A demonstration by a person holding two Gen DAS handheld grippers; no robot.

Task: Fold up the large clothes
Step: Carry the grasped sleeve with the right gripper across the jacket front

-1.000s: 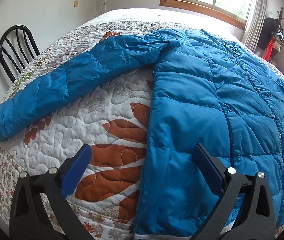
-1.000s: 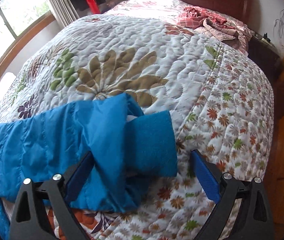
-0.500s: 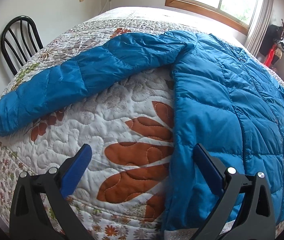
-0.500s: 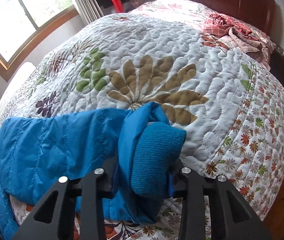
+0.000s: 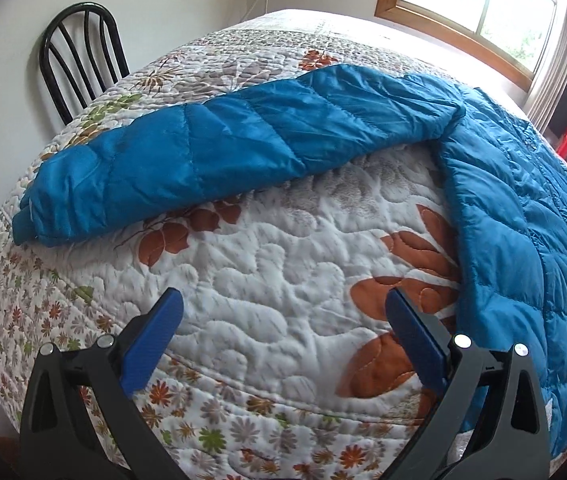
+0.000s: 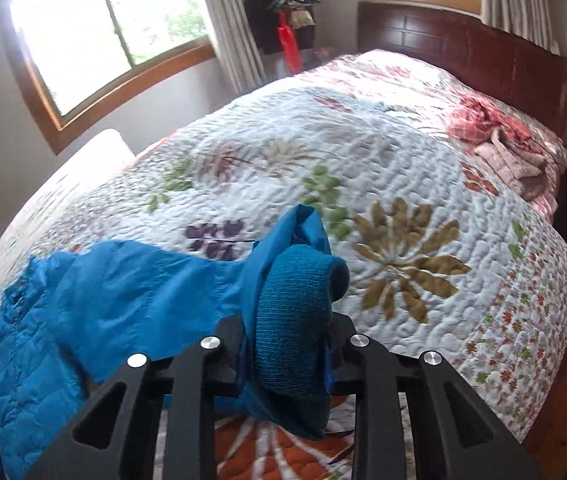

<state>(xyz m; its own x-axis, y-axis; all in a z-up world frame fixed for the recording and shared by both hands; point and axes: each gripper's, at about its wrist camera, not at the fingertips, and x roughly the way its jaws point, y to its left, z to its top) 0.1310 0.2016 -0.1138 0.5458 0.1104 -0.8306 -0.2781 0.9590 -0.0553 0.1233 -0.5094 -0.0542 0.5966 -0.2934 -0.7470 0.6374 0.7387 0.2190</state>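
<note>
A blue puffer jacket (image 5: pixel 523 208) lies flat on the bed. Its left sleeve (image 5: pixel 219 148) stretches out to the left across the quilt. My left gripper (image 5: pixel 283 332) is open and empty, above bare quilt between that sleeve and the jacket's body. My right gripper (image 6: pixel 289 344) is shut on the knit cuff (image 6: pixel 295 312) of the other sleeve (image 6: pixel 123 304) and holds it raised off the quilt. The jaws are closed tight around the cuff.
A floral quilt (image 5: pixel 267 264) covers the bed. A black chair (image 5: pixel 79 60) stands at the bed's far left side. A wooden headboard (image 6: pixel 463 52) and a crumpled red cloth (image 6: pixel 499 136) are at the far end. Windows (image 6: pixel 103 28) are on the wall.
My right gripper closed on the sleeve cuff and lifted it up and away from the quilt. My left gripper moved left, off the jacket's body and over bare quilt.
</note>
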